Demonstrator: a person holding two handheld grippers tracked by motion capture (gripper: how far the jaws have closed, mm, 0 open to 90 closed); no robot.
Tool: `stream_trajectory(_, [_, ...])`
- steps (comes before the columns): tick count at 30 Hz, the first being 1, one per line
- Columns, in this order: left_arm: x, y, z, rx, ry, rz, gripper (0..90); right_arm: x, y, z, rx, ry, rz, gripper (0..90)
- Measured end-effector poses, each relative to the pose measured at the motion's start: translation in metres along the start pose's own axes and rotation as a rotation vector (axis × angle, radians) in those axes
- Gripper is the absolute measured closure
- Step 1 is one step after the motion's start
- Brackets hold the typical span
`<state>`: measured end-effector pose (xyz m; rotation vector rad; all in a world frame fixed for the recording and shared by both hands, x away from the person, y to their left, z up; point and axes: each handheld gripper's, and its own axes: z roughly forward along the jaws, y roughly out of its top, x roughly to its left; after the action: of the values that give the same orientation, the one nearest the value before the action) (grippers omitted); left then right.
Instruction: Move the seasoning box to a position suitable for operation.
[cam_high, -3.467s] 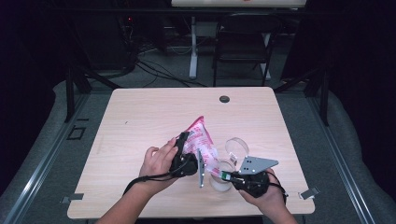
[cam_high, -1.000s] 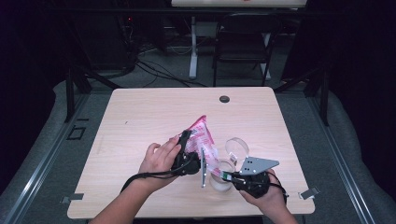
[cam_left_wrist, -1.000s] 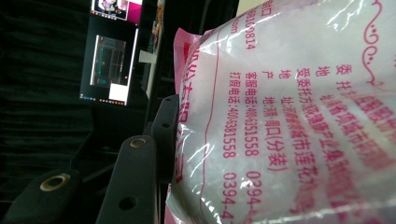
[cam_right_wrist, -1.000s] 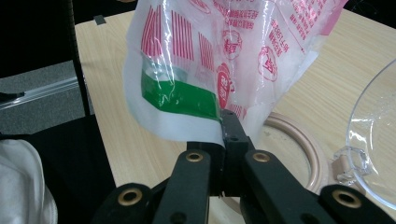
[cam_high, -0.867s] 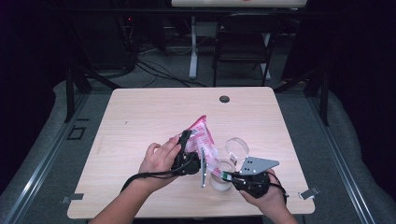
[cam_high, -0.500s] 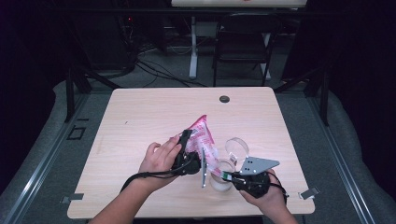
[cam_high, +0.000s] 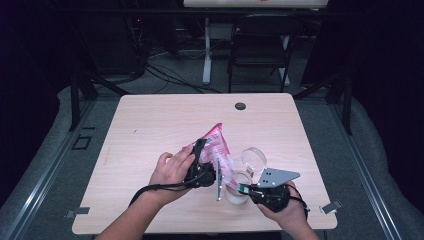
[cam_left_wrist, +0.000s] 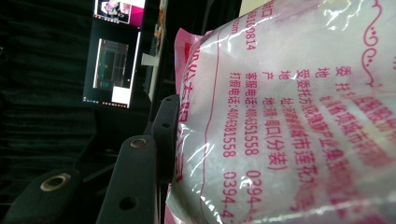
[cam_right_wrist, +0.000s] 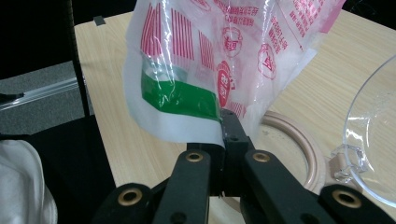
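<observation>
A pink and white plastic bag (cam_high: 216, 145) with red print hangs tilted above the table, and both grippers hold it. My left gripper (cam_high: 205, 167) is shut on the bag's side; in the left gripper view one black finger (cam_left_wrist: 140, 177) presses the bag (cam_left_wrist: 289, 116), which hides the other. My right gripper (cam_high: 243, 188) is shut on the bag's lower edge (cam_right_wrist: 196, 130), and its jaws (cam_right_wrist: 224, 140) meet on the white seam under a green band. Below the bag stands a round jar (cam_high: 235, 187) with a beige rim (cam_right_wrist: 303, 140). Its clear hinged lid (cam_high: 254, 159) is flipped open.
The wooden table (cam_high: 150, 125) has a dark grommet (cam_high: 240, 106) near its far edge. A black chair (cam_high: 260, 45) and cables stand beyond the table. The open lid (cam_right_wrist: 373, 135) lies close to the right of my right gripper.
</observation>
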<state>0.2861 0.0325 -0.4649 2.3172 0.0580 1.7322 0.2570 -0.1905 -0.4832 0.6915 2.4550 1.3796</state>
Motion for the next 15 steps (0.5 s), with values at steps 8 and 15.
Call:
stream_trajectory(8, [0.0005,0.0009,-0.0003,-0.004,0.003,0.0,60.7,-0.0004,-0.0002,-0.0006,-0.002,0.003,0.001,90.0])
stream_trajectory(15, [0.0008,0.0014,-0.0001,-0.008,0.007,0.004,60.7,-0.0005,-0.0003,-0.001,-0.003,0.003,0.001,90.0])
